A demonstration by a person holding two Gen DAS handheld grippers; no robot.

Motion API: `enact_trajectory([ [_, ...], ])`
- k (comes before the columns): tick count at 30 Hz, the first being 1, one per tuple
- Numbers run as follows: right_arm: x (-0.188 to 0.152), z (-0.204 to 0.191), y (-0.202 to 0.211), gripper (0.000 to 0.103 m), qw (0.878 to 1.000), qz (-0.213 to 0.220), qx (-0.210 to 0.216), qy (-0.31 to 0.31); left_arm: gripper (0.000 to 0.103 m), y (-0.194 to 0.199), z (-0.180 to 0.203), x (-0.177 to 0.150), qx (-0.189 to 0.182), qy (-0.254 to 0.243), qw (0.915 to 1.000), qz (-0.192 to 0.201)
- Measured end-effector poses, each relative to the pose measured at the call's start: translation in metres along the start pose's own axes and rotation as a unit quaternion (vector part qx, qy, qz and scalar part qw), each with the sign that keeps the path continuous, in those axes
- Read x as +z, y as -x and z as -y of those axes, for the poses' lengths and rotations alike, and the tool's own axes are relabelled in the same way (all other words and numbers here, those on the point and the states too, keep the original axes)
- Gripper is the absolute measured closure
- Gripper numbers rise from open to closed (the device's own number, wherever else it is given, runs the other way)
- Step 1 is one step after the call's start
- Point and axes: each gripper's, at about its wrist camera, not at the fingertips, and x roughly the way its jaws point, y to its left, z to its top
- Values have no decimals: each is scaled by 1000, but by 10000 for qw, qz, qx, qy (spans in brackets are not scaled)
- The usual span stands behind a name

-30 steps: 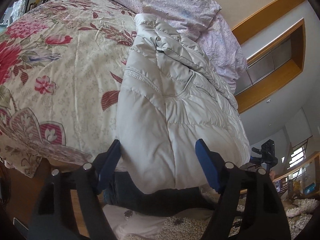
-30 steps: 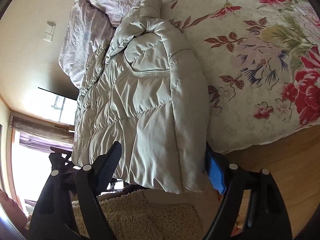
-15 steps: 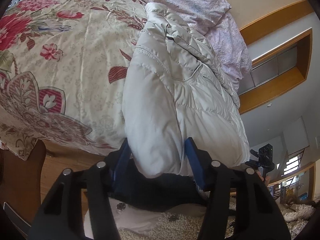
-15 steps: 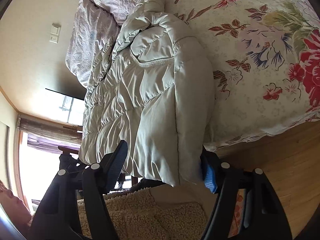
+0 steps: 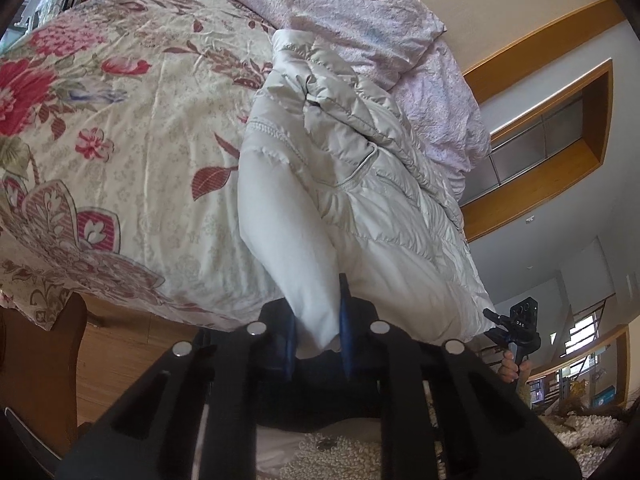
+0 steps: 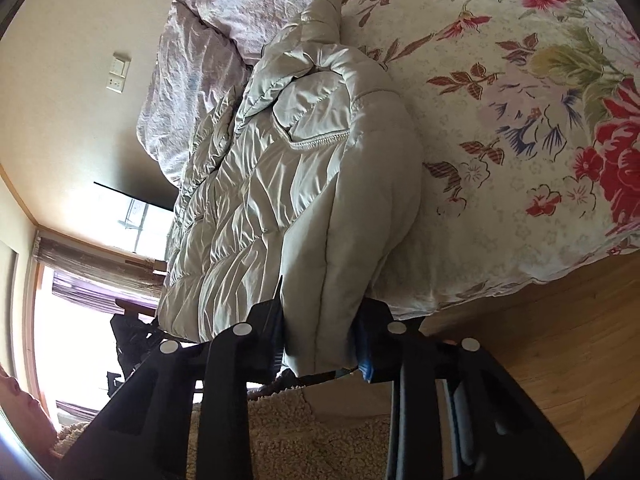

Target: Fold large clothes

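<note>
The left gripper [image 5: 318, 334] is pinched nearly closed on the hem corner of the puffer jacket [image 5: 360, 200], its blue pads [image 5: 345, 320] pressing a thin fold of pale fabric between them. The right gripper [image 6: 322, 338] clamps the jacket's other hem corner, jaws a little wider apart because the padded edge there is thicker (one blue pad [image 6: 366, 350] peeks out beside the cloth). From both grips the cream quilted jacket runs away across the bed, lying lengthwise on the floral bedspread [image 5: 132, 152] with its far end reaching toward the lilac pillows [image 5: 340, 12]. Its hem hangs just past the mattress edge. Below that edge are the wooden floor [image 6: 532, 344] and a shaggy cream rug [image 6: 320, 432].
</note>
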Motion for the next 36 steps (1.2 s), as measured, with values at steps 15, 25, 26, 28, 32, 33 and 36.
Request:
enact_trajectory([
  [15, 27, -55, 24, 82, 9930, 874, -268, 747, 88, 20, 44, 59, -201, -338, 9960, 796],
  [25, 87, -104, 22, 83, 9667, 2144, -623, 1251, 90, 5, 66, 130, 128, -384, 9880, 1489],
  [26, 93, -110, 20, 83, 9632, 2246, -683, 1308, 90, 1, 69, 138, 191, -428, 9870, 1540],
  [28, 107, -120, 15, 83, 9570, 2438, -764, 1373, 90, -7, 75, 156, 318, -502, 9846, 1643],
  [32, 141, -142, -2, 83, 9405, 2855, -1022, 1532, 91, -25, 82, 191, 419, -484, 9810, 1832],
  [33, 150, -147, -8, 83, 9364, 2952, -1071, 1566, 91, -29, 83, 200, 437, -474, 9801, 1878],
  [36, 177, -157, -23, 83, 9257, 3206, -1196, 1611, 91, -43, 89, 231, 528, -501, 9754, 2078],
])
